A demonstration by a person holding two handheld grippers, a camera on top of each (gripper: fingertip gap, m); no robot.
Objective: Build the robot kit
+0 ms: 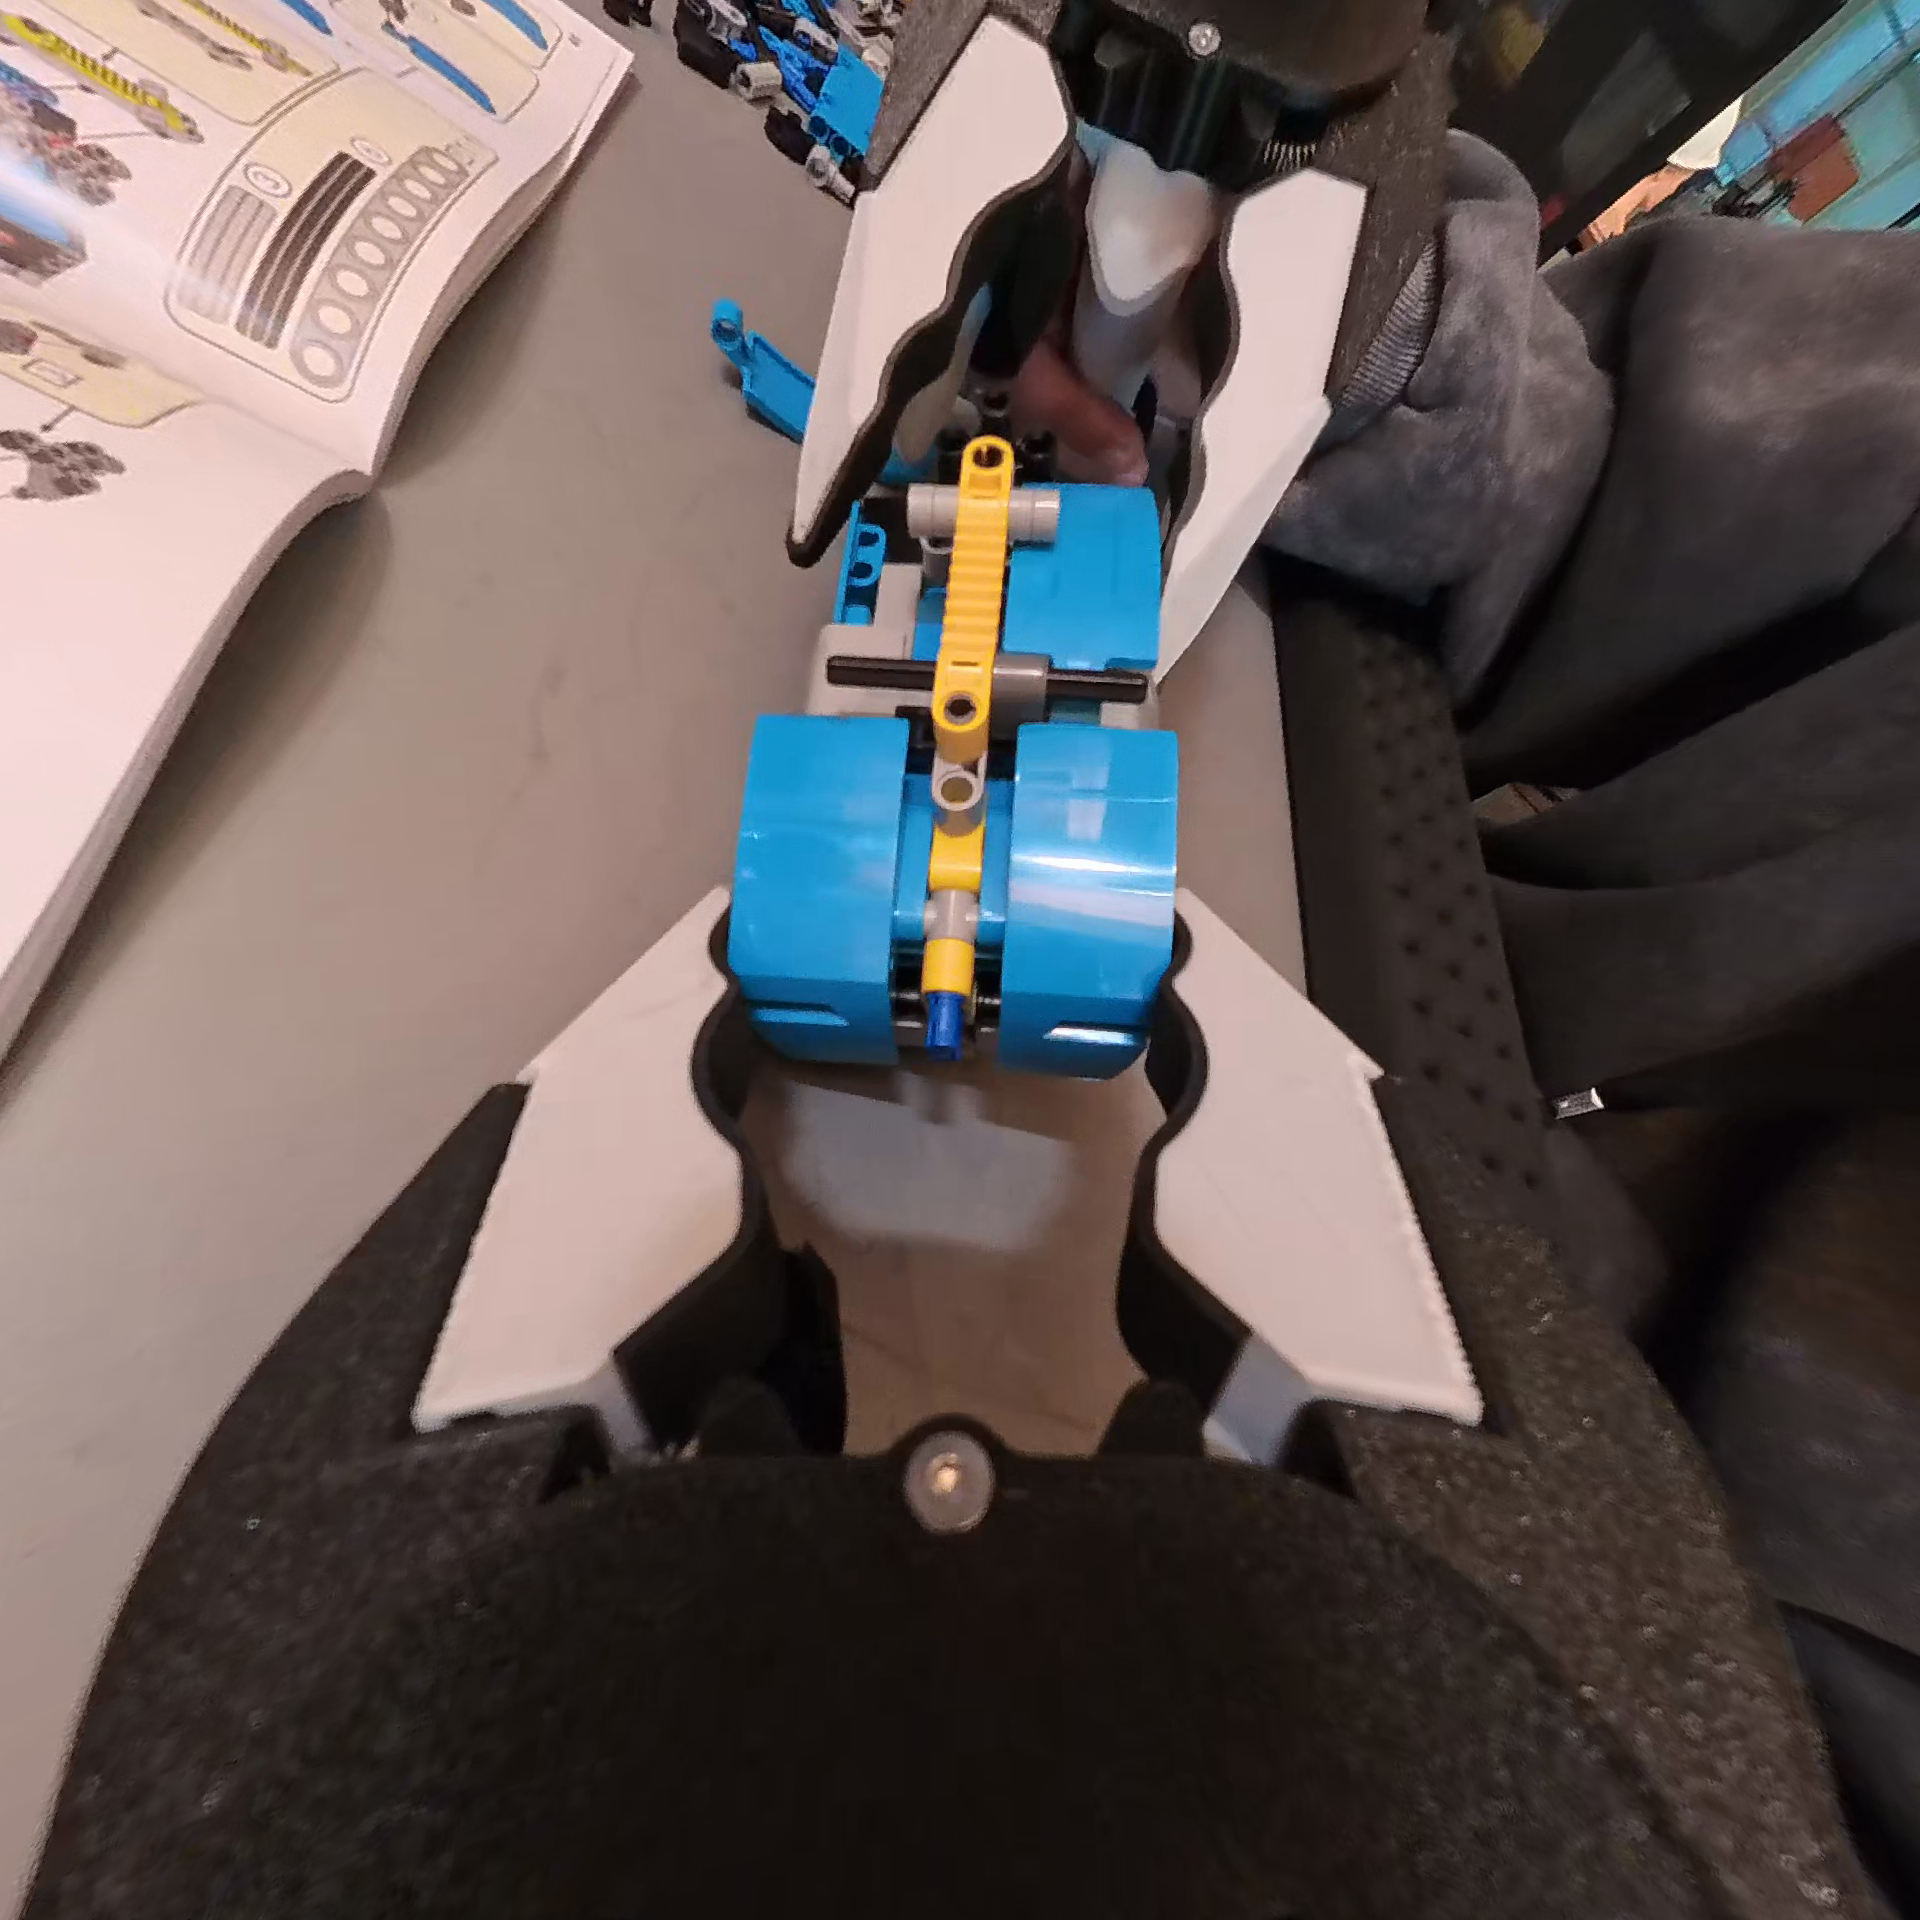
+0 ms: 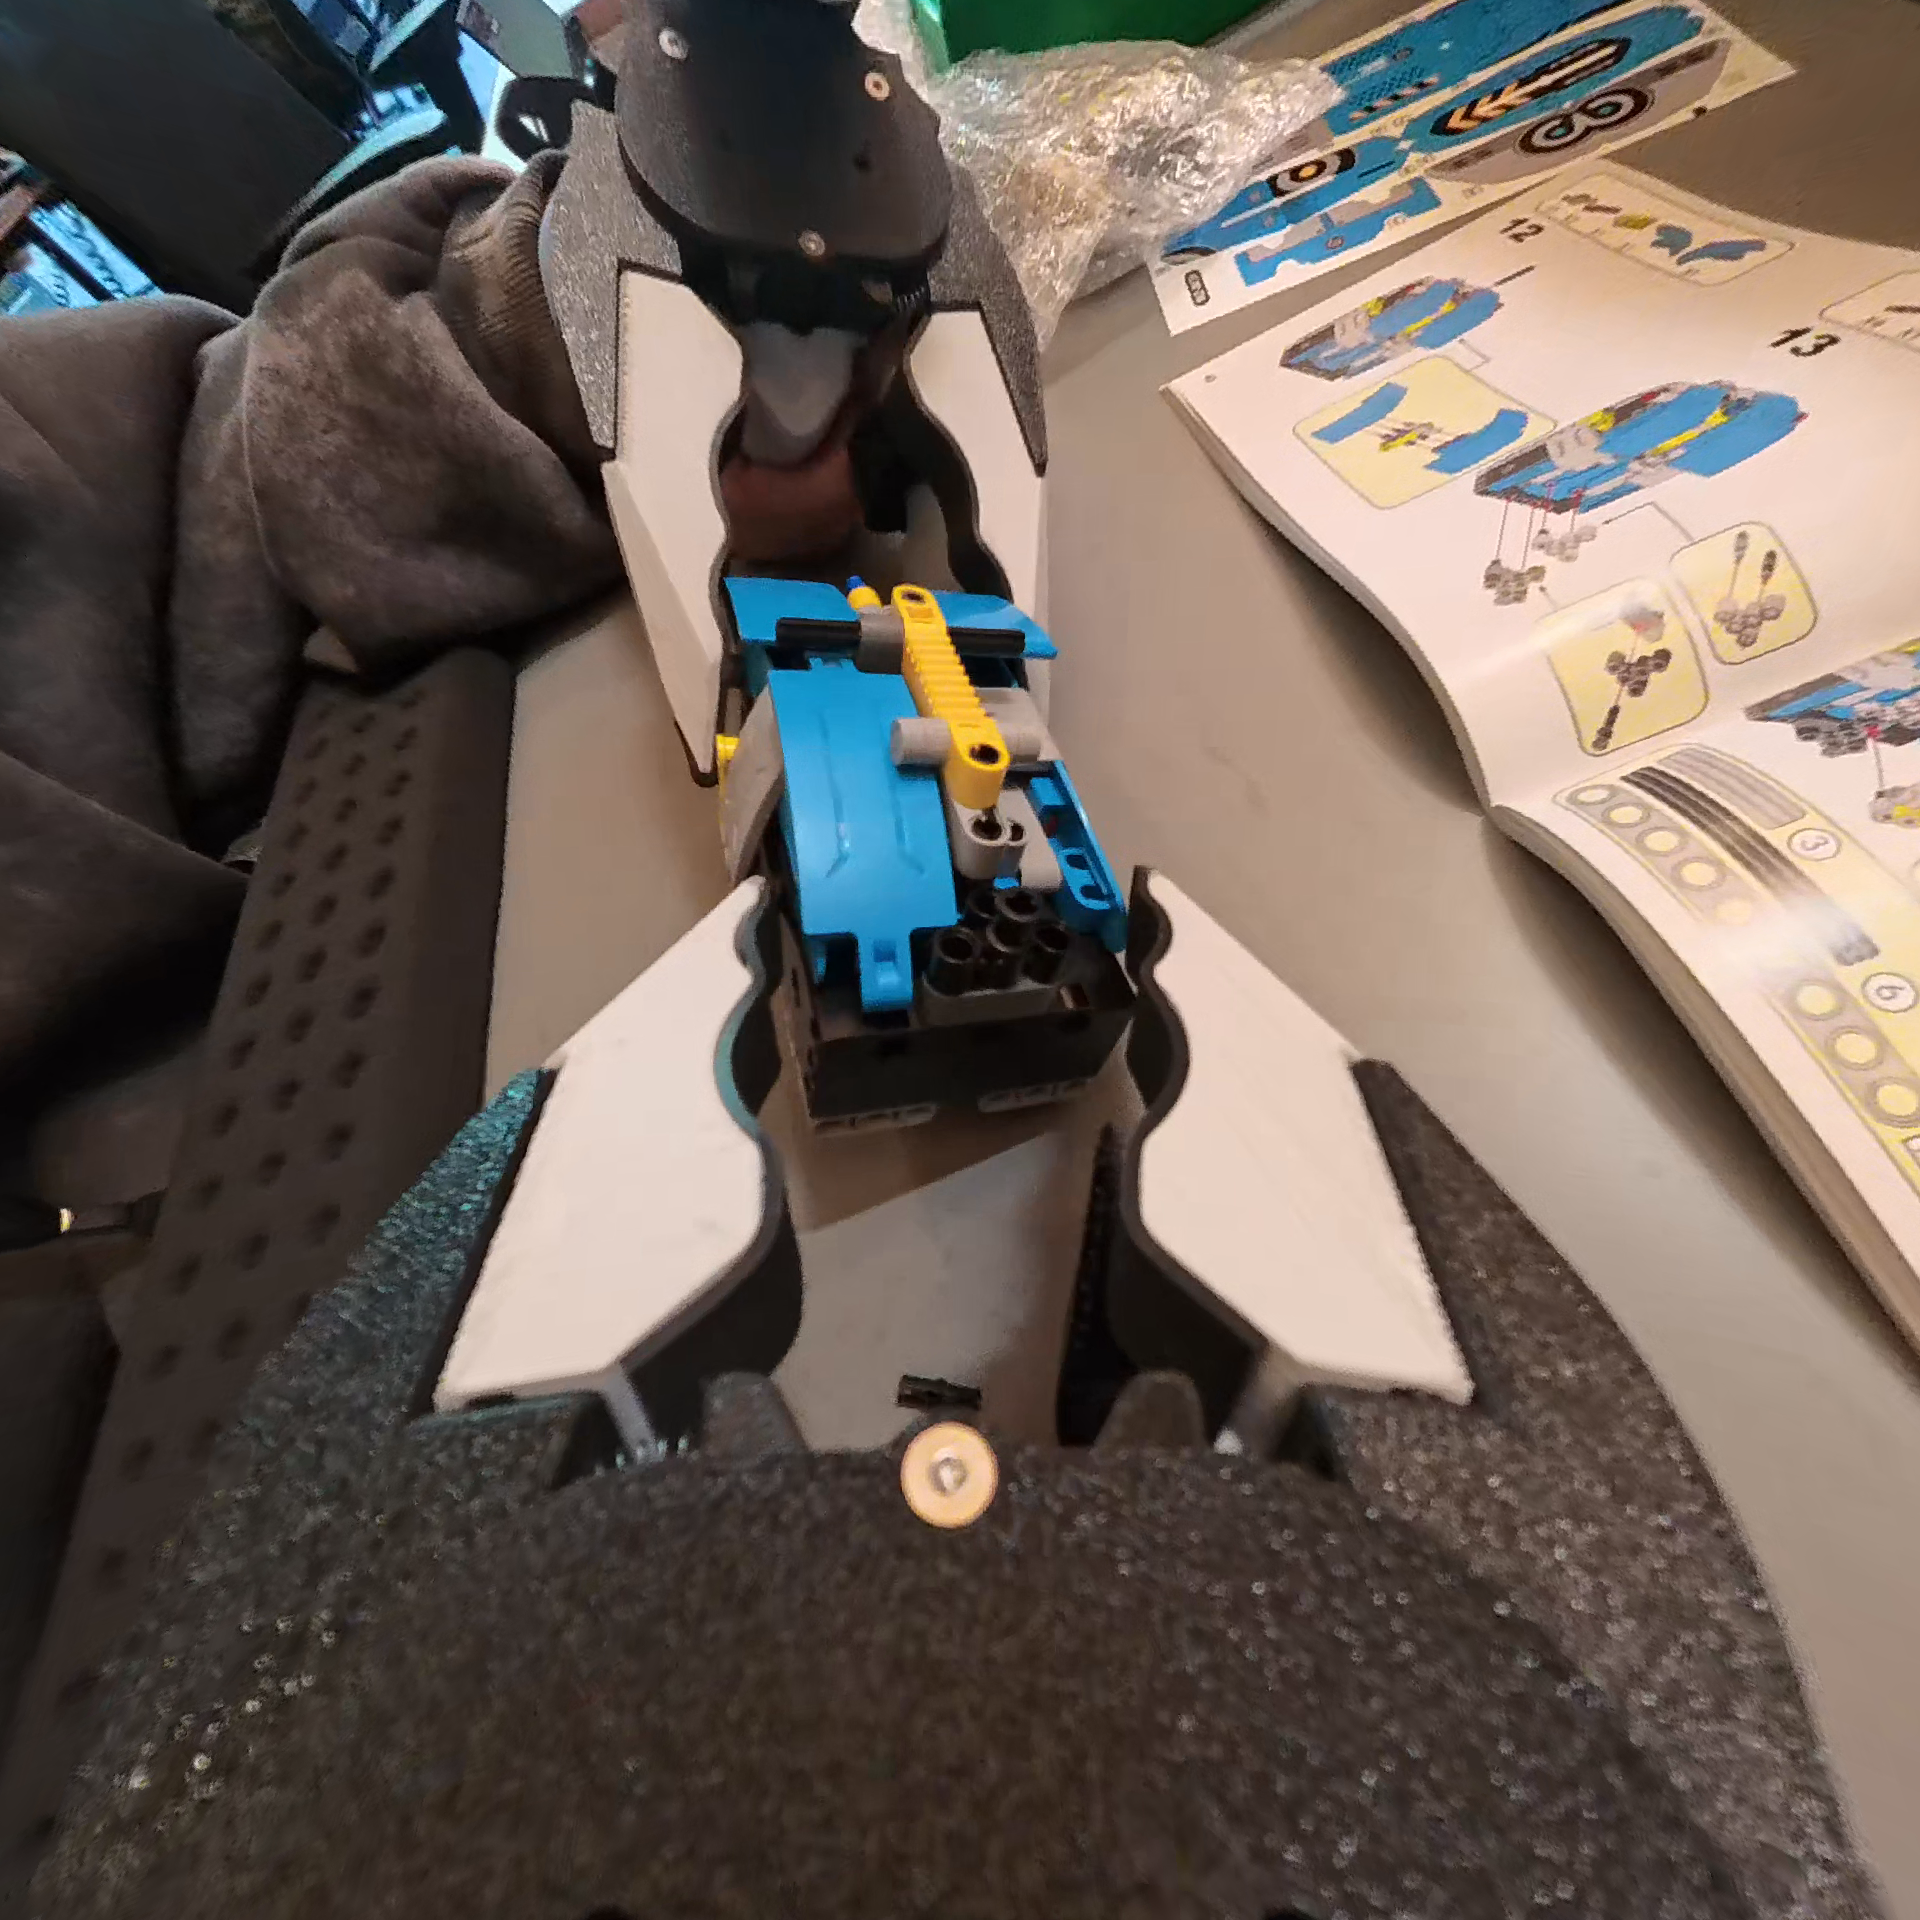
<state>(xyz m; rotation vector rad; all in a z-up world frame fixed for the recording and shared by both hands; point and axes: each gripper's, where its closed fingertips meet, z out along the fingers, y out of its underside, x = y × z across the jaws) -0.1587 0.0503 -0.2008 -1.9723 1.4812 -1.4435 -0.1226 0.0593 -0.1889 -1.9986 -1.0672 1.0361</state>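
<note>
left tongs (image 1: 951, 997) clenched on blue brick model (image 1: 956, 873) | right tongs (image 2: 945, 956) gripping its black end

Two grippers: left gripper (image 1: 951, 997), right gripper (image 2: 940, 956), each with two white fingers. One blue brick-built model (image 1: 961, 831) (one yellow toothed beam (image 1: 971, 592) on top, one black cross axle (image 1: 883, 673)). One open instruction booklet (image 2: 1621, 665). One sticker sheet (image 2: 1475, 135). One crumpled clear plastic bag (image 2: 1091, 135). One loose blue piece (image 1: 764, 369). One pile of spare parts (image 1: 769, 73), too small to count. One dark perforated armrest (image 2: 301, 935).
</note>
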